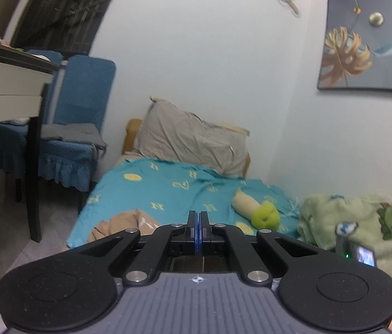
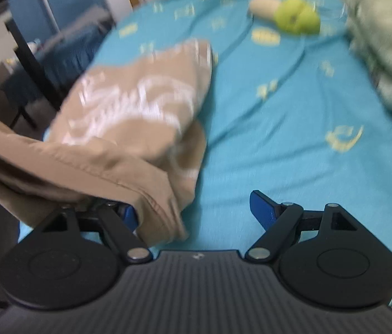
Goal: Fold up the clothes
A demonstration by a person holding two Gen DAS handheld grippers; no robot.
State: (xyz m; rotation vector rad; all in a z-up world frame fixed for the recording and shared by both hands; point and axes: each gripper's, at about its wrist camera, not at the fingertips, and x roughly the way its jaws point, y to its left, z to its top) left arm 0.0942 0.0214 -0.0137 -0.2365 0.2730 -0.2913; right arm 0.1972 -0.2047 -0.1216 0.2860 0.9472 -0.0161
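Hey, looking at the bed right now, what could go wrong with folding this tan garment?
The tan garment lies near the bed's left edge and could slide off. The open right gripper has cloth draped over one finger and may snag it. The left gripper is shut, holding nothing, so no second corner is controlled.

I'm looking at a bed (image 2: 293, 144) under a teal sheet (image 1: 168, 192) printed with yellow motifs. On it, from my right camera, a tan garment (image 2: 129, 117) with white lettering lies crumpled at about nine o'clock, its near edge spilling over the bed's side. A green and cream plush toy (image 2: 287, 14) rests near one o'clock. A pale green blanket (image 2: 385, 55) is heaped at two o'clock. A grey pillow (image 1: 190, 142) leans at the far end.
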